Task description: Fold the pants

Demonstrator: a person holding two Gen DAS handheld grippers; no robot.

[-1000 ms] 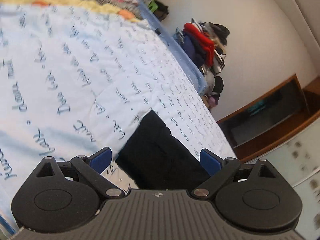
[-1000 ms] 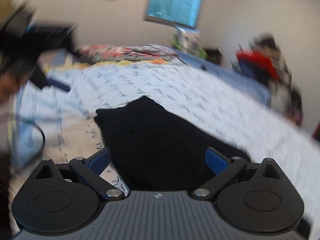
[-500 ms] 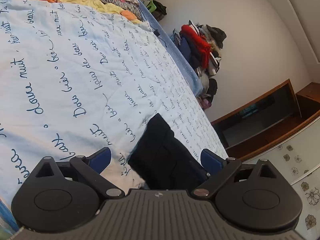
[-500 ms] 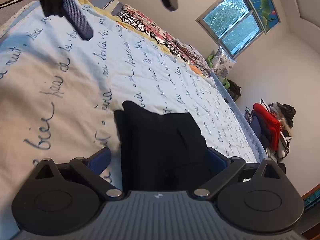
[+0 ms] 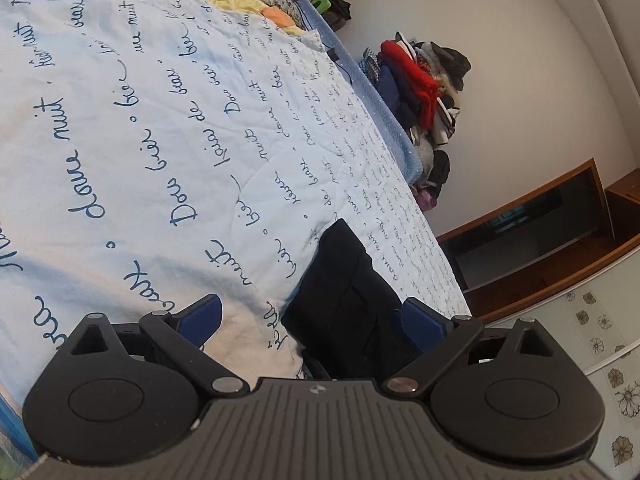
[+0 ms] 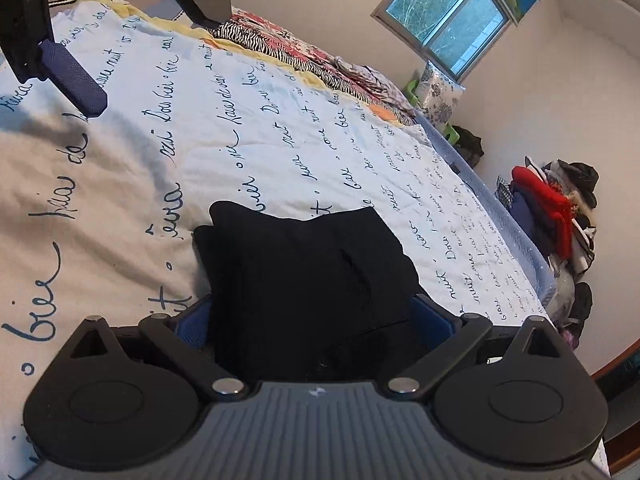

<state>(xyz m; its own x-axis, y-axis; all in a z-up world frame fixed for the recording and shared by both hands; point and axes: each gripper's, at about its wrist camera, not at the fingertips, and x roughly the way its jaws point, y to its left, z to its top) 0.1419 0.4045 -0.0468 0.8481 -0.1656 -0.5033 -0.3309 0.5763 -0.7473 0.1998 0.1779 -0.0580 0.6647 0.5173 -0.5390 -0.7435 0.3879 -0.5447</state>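
Jaws spread wide, both the left gripper (image 5: 314, 318) and right gripper (image 6: 314, 318) are hovering over folded black pants (image 6: 308, 276) lying on the bed (image 6: 280, 128).

Setting: home bedroom. Evidence: a wide bed (image 6: 280, 128) fills most of both views, covered by a pale blue quilt (image 5: 140, 140) printed with dark handwritten script. Patterned bedding (image 6: 280, 46) is bunched at the far end, a floral pillow (image 6: 438, 94) beside it. A clothes heap (image 5: 420, 80) is stacked against the plain wall. Window (image 6: 452, 20) shows greenery outside. Wooden shelf unit (image 5: 540, 232) stands near the bed's foot.
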